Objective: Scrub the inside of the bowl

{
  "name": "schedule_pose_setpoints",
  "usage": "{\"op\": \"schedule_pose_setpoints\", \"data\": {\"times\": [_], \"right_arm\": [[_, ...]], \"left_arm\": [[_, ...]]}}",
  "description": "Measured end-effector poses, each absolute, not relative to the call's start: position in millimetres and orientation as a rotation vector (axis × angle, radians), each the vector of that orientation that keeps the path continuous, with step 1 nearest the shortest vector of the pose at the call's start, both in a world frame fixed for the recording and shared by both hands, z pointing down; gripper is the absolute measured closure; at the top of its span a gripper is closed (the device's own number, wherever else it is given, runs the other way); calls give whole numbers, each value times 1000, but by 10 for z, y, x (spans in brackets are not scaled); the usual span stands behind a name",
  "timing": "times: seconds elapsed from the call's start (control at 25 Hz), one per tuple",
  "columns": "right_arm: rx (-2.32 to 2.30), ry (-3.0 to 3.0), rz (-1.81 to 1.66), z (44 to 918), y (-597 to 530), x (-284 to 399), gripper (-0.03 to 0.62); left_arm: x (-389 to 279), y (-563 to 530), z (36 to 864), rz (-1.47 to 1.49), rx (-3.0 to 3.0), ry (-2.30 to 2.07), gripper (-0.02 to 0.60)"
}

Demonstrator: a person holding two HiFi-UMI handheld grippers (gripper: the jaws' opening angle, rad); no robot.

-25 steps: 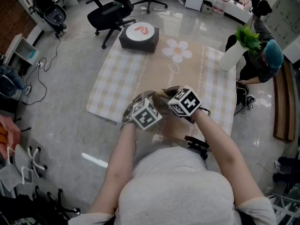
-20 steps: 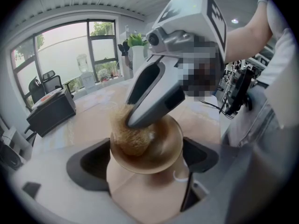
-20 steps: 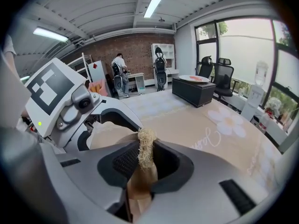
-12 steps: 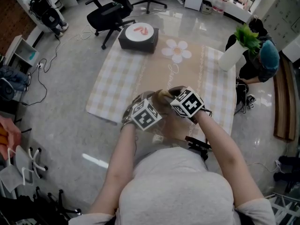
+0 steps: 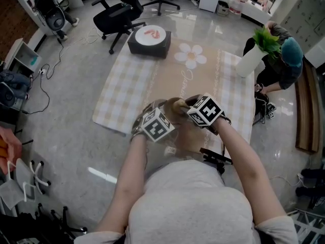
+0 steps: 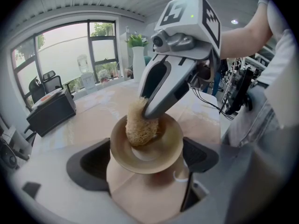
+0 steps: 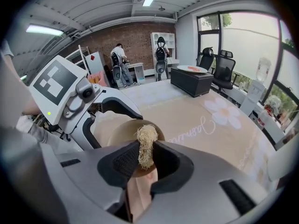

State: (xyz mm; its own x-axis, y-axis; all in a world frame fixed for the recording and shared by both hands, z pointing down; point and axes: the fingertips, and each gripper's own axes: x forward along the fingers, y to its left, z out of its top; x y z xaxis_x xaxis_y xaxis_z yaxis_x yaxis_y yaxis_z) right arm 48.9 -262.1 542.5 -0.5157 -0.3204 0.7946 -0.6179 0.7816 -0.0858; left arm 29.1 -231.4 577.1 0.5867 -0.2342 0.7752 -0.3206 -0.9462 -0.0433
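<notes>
A person held the left gripper over the near part of the checked cloth, its two jaws pressed against opposite sides of a shallow tan bowl and gripping it by the rim. The bowl was lifted clear of the cloth and tipped so that its hollow faced back along the left gripper. The right gripper reached in from above the cloth's near right part, its jaws closed on a pale, fibrous loofah scrubber that stuck out past the fingertips. In the left gripper view the scrubber lay against the inner wall of the bowl, on the upper left slope just above the flat centre. In the head view both marker cubes sat side by side over the cloth's near edge, with the person's forearms running back from them. A large flower print marked the cloth towards its far side. At the cloth's far left corner stood a black box with a white plate on top. A white vase holding a green plant stood at the cloth's far right corner, and another person crouched just beyond that right edge. A black office chair stood past the cloth's far edge.
</notes>
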Motion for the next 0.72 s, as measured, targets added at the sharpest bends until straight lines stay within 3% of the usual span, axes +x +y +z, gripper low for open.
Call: {"op": "schedule_pose_setpoints", "data": {"times": [0.72], "right_arm": [[508, -2171, 551, 5409, -2289, 422, 510]], "left_arm": [[296, -2309, 5775, 1309, 2702, -467, 115]]}}
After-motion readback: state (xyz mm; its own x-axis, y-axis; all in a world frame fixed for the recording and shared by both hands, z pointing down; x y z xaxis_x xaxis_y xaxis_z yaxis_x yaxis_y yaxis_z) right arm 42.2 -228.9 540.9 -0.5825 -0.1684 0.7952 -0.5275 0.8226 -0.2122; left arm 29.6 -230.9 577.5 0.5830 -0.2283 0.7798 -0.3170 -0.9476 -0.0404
